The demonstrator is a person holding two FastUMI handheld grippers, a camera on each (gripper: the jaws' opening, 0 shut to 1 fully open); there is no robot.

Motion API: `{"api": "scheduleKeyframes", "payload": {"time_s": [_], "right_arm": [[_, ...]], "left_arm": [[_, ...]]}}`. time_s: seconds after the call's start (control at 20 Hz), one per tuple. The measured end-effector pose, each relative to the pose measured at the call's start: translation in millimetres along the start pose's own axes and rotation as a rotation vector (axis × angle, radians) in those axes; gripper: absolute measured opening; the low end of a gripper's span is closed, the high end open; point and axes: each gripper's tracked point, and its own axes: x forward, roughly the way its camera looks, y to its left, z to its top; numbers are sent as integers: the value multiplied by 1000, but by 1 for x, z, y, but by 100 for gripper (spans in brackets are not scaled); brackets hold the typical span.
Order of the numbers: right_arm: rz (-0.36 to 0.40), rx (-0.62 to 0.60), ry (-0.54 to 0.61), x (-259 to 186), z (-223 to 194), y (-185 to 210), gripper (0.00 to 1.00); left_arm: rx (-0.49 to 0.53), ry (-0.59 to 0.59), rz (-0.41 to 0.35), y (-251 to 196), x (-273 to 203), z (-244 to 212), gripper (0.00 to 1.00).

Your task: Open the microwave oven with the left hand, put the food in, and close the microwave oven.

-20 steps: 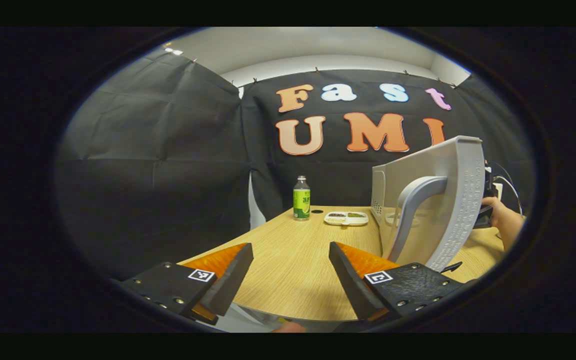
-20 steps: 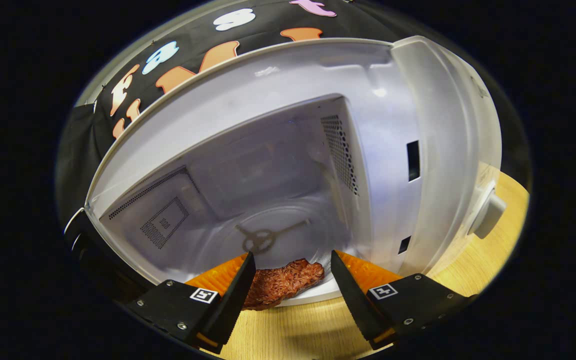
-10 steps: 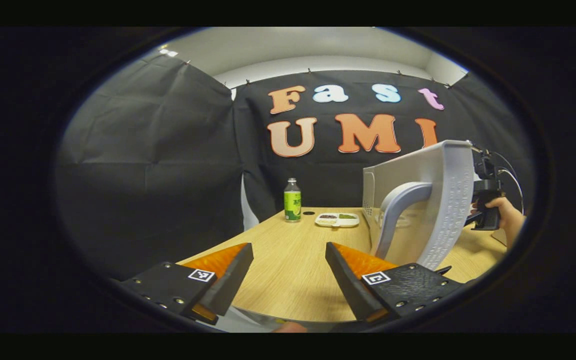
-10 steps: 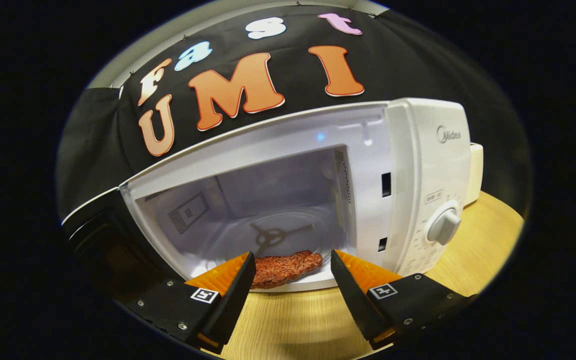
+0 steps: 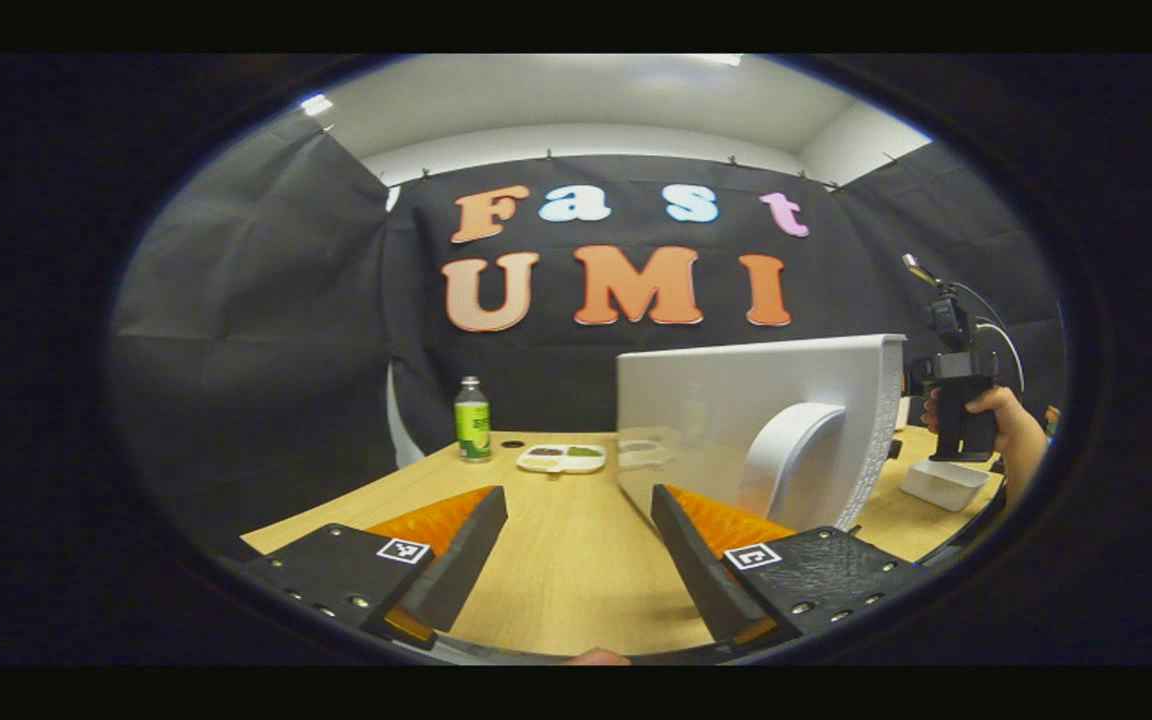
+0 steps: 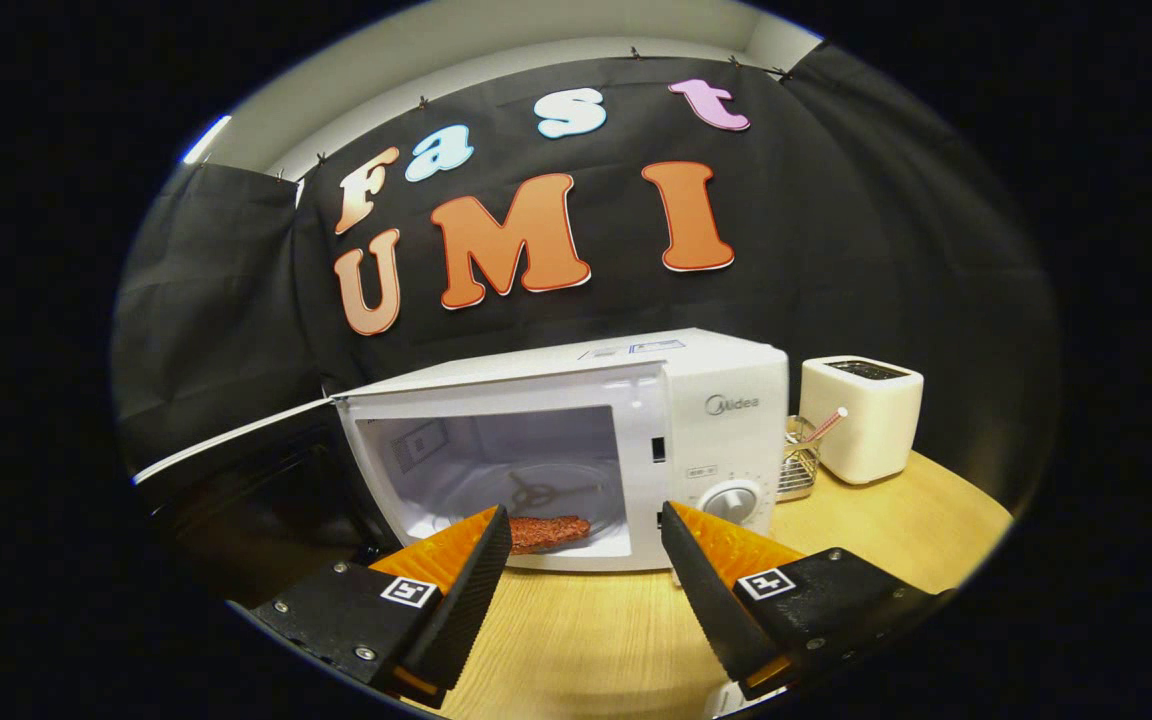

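Note:
The white microwave [image 6: 716,400] stands on the wooden table with its door [image 6: 236,470] swung open to the left. A reddish-brown slab of meat [image 6: 548,531] lies inside on the front of the glass turntable. My right gripper [image 6: 584,560] is open and empty, drawn back in front of the oven mouth. In the left gripper view the door [image 5: 736,420] shows from outside with its curved handle [image 5: 786,455]. My left gripper [image 5: 576,540] is open and empty, its right finger close beside the door's lower edge. A hand holds the right gripper [image 5: 961,400] past the door.
A green-labelled bottle [image 5: 472,420] and a divided white tray [image 5: 562,458] sit far back on the table. A white toaster [image 6: 861,415] and a wire rack [image 6: 798,465] stand right of the microwave. A shallow white dish [image 5: 944,483] lies near the hand.
My right gripper pulled back from the oven mouth, leaving the meat inside on the turntable. The left gripper view shifted, so the door now appears broader and nearer the centre.

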Motion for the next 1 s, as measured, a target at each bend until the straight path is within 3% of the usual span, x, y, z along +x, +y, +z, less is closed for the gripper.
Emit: {"api": "scheduleKeyframes", "payload": {"time_s": [0.65,0.7,0.9,0.95,1.0], "right_arm": [[-129,-71,-78,-86,27,-136,94],[-140,-70,-80,-90,28,-144,94],[-162,-75,-98,-102,35,-165,94],[-171,-78,-103,-105,38,-171,94],[-177,-81,-110,-107,39,-177,94]], "left_arm": [[-12,22,-257,-162,94,4,90],[-18,31,-275,-175,101,4,78],[15,59,-347,-223,126,-3,54],[21,60,-359,-233,133,-5,54],[27,69,-378,-246,137,-7,42]]}}
